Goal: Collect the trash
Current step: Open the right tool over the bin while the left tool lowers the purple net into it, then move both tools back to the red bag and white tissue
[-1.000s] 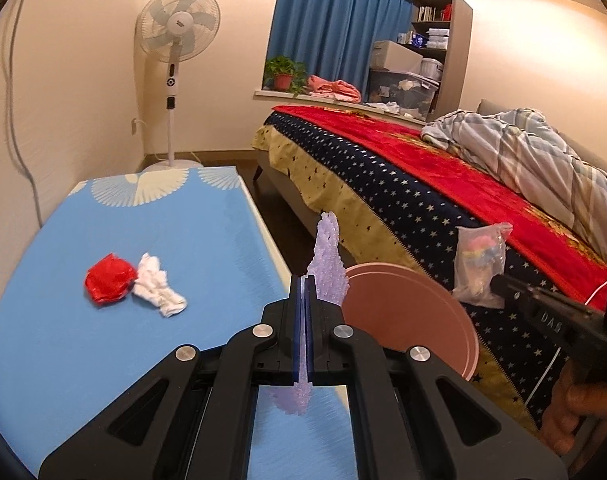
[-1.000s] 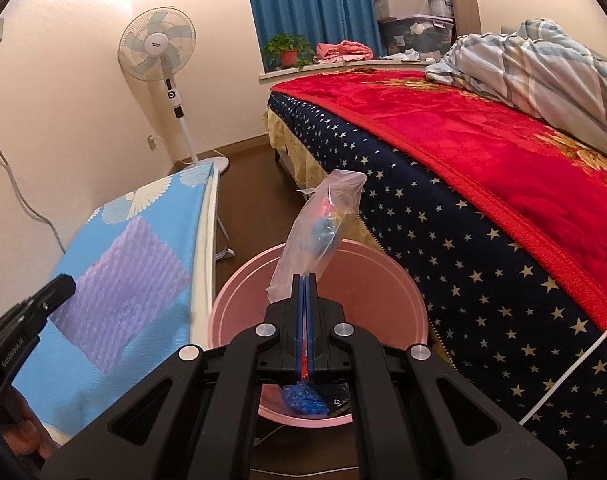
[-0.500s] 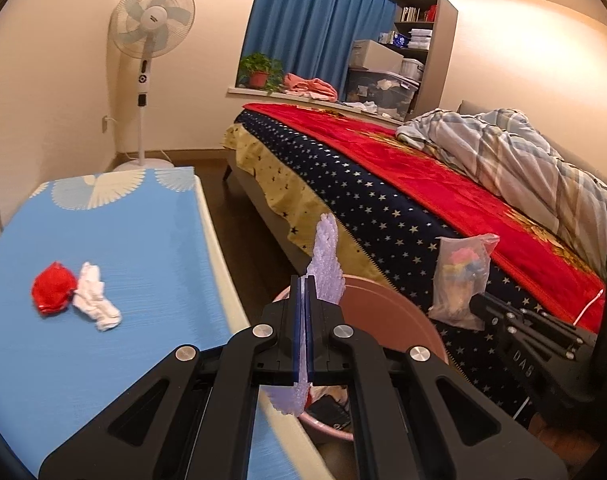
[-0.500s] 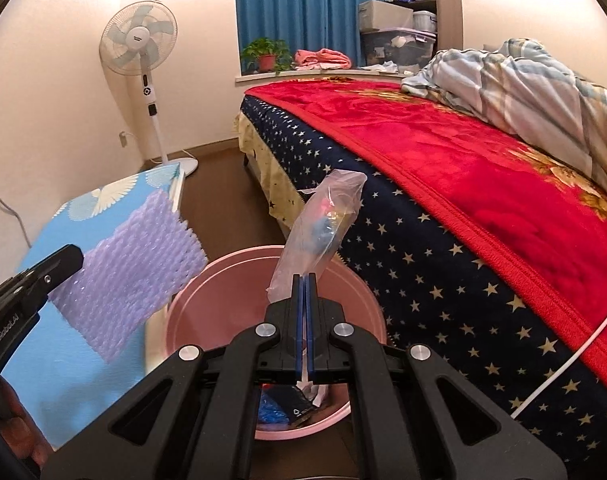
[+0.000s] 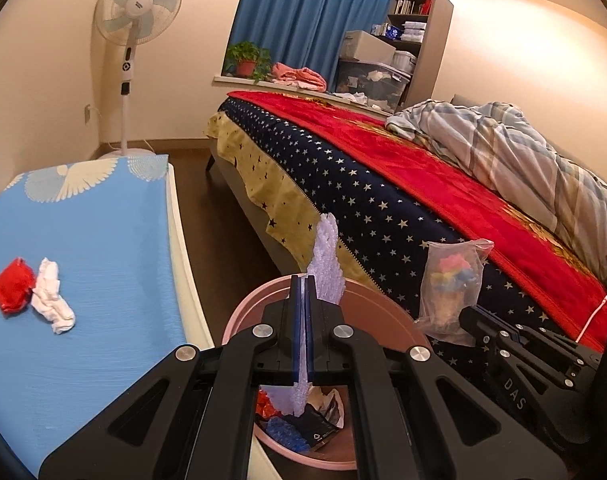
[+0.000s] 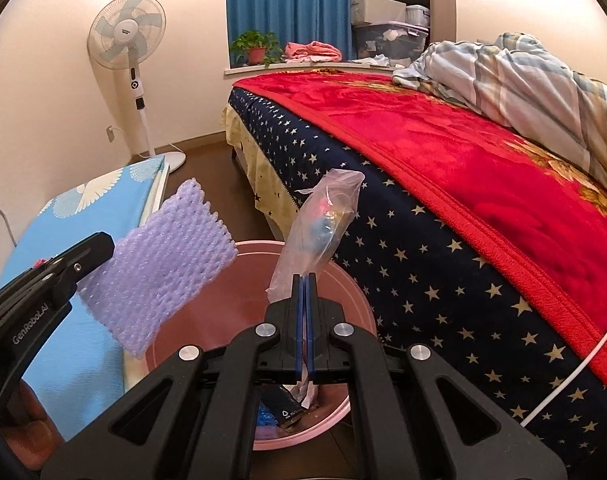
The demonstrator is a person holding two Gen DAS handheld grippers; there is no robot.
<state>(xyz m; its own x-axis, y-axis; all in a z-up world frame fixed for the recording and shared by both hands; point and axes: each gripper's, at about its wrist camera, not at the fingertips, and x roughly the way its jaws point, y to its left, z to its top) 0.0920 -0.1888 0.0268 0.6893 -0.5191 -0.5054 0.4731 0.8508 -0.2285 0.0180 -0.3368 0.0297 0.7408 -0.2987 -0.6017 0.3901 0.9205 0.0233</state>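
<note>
My left gripper point(image 5: 302, 280) is shut on a purple foam net sleeve point(image 5: 326, 258) and holds it over the pink bin point(image 5: 387, 322). The sleeve also shows in the right wrist view point(image 6: 159, 264). My right gripper point(image 6: 304, 280) is shut on a clear plastic bag point(image 6: 323, 224) with colourful bits inside, held above the same pink bin point(image 6: 343, 280). The bag shows in the left wrist view point(image 5: 451, 280) at the right. Trash lies in the bin's bottom point(image 5: 303, 424). A red crumpled wrapper point(image 5: 13, 284) and a white crumpled tissue point(image 5: 53, 300) lie on the blue table point(image 5: 95, 240).
A bed point(image 5: 423, 184) with a starred cover and red blanket runs close along the bin's right. A standing fan point(image 5: 133, 40) is by the far wall. Brown floor point(image 5: 199, 208) lies between table and bed.
Both grippers have moved from beside the table to over the pink bin, carrying the sleeve and the bag. The bin's contents have come into view.
</note>
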